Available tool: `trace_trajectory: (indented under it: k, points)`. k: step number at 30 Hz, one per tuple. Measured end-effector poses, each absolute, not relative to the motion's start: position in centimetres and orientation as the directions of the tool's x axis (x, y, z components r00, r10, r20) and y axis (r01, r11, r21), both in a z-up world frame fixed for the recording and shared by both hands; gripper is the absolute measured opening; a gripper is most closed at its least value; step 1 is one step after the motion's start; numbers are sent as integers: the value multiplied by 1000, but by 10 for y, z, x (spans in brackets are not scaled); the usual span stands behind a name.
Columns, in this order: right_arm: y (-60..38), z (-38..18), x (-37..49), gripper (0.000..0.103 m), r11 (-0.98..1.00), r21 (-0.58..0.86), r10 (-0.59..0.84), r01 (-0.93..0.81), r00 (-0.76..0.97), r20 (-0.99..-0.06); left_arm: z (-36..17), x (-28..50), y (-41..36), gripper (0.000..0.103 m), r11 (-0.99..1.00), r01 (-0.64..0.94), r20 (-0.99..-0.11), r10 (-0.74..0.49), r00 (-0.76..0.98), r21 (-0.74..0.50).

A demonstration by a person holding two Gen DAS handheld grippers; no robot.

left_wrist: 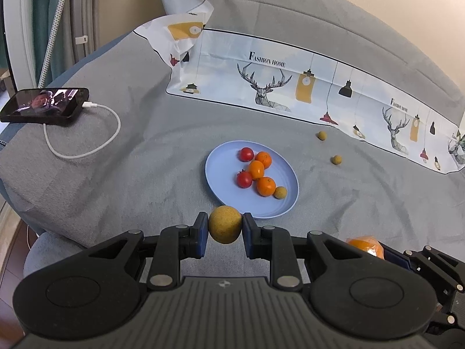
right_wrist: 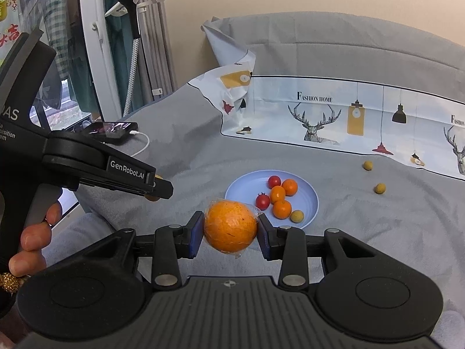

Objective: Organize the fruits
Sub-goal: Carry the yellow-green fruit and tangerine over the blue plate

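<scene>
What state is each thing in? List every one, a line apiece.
left gripper: shut on the longan.
right gripper: shut on the wrapped orange.
blue plate: on the grey cover, holding six fruits.
two loose longans: off the plate.
phone: screen lit, cable plugged in.

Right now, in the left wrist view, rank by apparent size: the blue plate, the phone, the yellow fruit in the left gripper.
1. blue plate
2. phone
3. yellow fruit, though nearness to the camera inflates it
</scene>
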State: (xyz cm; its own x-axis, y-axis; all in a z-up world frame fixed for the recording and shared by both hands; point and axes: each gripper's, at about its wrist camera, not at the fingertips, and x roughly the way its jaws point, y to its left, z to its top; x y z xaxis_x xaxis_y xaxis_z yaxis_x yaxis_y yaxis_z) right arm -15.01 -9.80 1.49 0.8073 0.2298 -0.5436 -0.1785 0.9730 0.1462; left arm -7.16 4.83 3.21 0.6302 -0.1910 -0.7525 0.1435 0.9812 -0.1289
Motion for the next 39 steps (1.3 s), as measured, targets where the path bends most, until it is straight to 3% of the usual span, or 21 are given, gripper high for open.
trace_trajectory:
  k: [21,39]
  points:
    - [-109,-8,-111,40,980,145,195,-136,783,-591,10,-17,40,27,986,129,-793,-161,587,-105]
    - [-154,-73,12,40,990,133,121,-43,737,-665,-68,108,-9,27,987,157,-873,-102,478,-29]
